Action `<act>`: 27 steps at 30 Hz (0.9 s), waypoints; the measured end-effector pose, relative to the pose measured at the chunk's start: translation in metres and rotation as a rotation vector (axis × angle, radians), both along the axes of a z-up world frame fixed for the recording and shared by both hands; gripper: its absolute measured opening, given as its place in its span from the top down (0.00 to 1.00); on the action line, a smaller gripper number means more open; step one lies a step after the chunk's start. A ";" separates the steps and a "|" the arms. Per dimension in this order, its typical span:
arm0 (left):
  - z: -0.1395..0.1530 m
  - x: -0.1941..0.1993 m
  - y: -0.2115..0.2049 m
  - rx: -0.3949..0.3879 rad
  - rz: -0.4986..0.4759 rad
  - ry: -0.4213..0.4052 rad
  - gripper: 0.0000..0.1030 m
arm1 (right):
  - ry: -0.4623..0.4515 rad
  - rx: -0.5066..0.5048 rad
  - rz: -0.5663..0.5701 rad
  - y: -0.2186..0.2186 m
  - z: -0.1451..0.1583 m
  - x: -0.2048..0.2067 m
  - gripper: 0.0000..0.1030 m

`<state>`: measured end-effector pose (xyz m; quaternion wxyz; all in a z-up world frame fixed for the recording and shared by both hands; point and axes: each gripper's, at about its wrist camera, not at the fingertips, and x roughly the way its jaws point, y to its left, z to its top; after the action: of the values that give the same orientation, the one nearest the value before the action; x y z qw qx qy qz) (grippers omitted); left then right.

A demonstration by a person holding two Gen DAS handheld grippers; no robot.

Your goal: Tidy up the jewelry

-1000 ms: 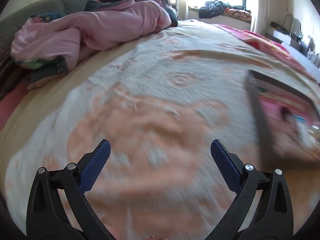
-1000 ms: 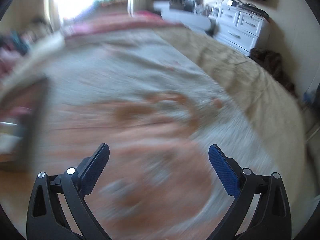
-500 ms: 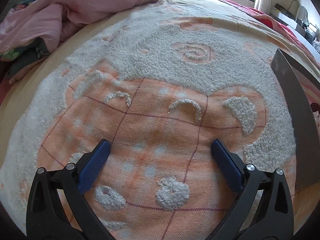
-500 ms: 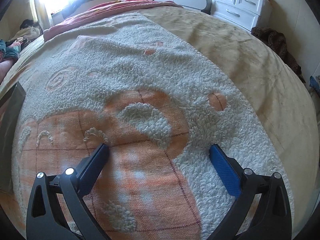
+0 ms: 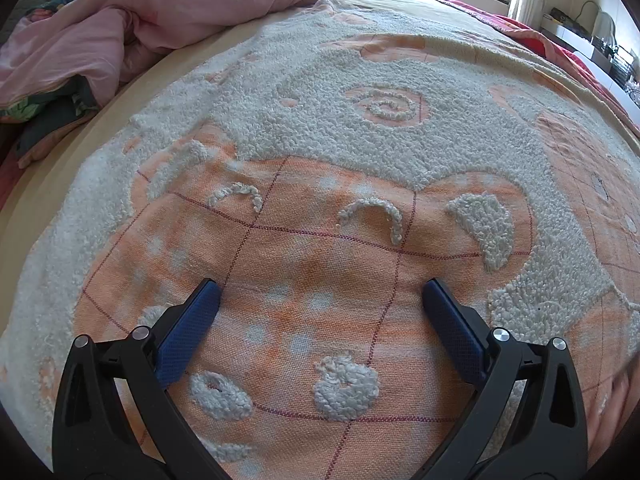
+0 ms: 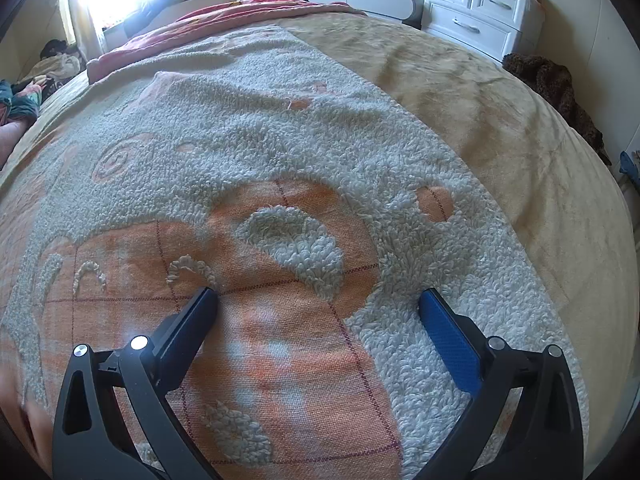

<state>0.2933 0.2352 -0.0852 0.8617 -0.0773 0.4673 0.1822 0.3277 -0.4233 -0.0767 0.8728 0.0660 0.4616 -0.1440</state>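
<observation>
Both tongs, left tongs [image 5: 320,294] and right tongs [image 6: 318,300], gape apart over the orange-and-white blanket [image 5: 320,248] at lower frame, likely idle since no jewelry shows, with pink quilt [image 5: 180,12] upper left.

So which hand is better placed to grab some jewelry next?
Neither, from what shows. The left tongs and the right tongs both hang open and empty over the orange-and-white blanket, and no jewelry appears in either view.

quilt [image 5: 172,12] behind blanket [image 5: 360,152], dresser [image 6: 476,12] far R
</observation>
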 end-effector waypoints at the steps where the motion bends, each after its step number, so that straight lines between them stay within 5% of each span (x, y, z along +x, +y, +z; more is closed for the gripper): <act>1: 0.000 0.000 0.000 0.000 0.000 0.000 0.10 | 0.000 0.000 0.000 0.000 0.000 0.000 0.05; 27: 0.000 0.004 0.002 -0.001 0.002 0.000 0.10 | -0.002 0.001 -0.001 0.000 0.000 0.001 0.05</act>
<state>0.2970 0.2369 -0.0856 0.8613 -0.0782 0.4675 0.1829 0.3288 -0.4236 -0.0771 0.8732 0.0670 0.4607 -0.1441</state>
